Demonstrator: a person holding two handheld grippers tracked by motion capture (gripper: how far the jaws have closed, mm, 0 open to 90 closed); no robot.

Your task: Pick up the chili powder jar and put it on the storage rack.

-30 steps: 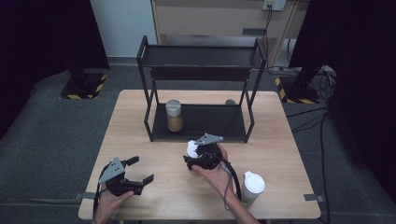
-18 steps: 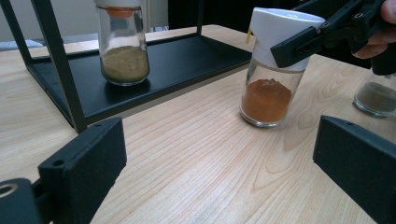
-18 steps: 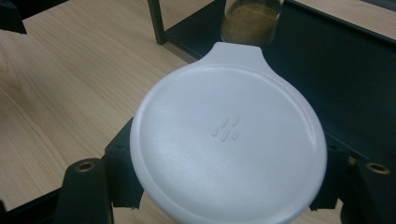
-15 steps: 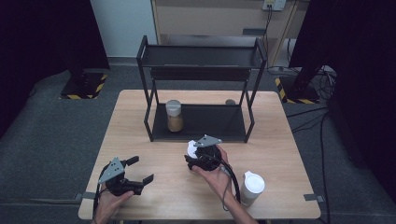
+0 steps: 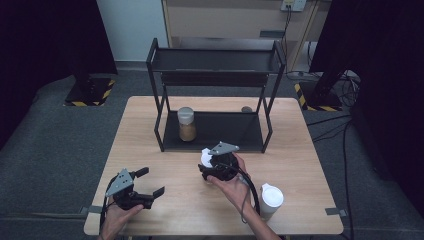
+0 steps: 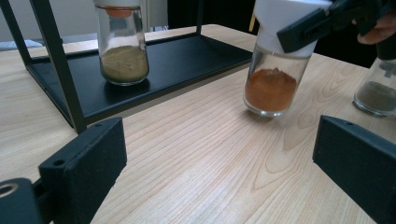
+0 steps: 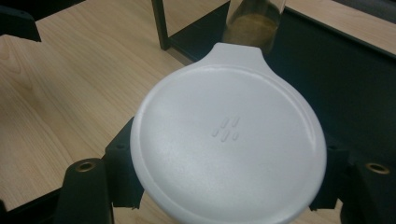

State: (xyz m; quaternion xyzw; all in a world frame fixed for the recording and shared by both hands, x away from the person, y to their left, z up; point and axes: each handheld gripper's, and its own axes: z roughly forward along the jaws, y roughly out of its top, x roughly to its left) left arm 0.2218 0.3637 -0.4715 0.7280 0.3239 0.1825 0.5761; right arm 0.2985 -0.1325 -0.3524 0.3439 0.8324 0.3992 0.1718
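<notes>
- The right gripper [image 5: 212, 162] is clamped on the white cap of a spice jar [image 6: 272, 79] that holds orange-red powder; its jaws have just been closing and now press the cap's sides from both flanks. The jar stands on the wooden table [image 5: 300, 150] just in front of the black shelf rack [image 5: 215, 60], near its right half.
- The grip sits high, on the lid [image 7: 229, 140] and not the glass. If the cap is only snapped on, lifting may pull it off and drop the glass body, spilling powder.
- The smooth round cap can twist or slide between the pads if the hand tilts while rising.
- The rack's lower tray [image 5: 230, 130] has a raised front edge and upright posts close by; a low carry could knock the jar's base against them.
- A second jar of tan powder [image 5: 187, 125] stands on the tray's left part; setting down too far left risks bumping it.
- The left gripper [image 5: 145, 182] rests spread wide and empty at the near left, well apart from the jar, so it offers no support.
- A third white-capped jar [image 5: 270, 200] stands at the near right beside the right forearm; an elbow swing could tip it.
</notes>
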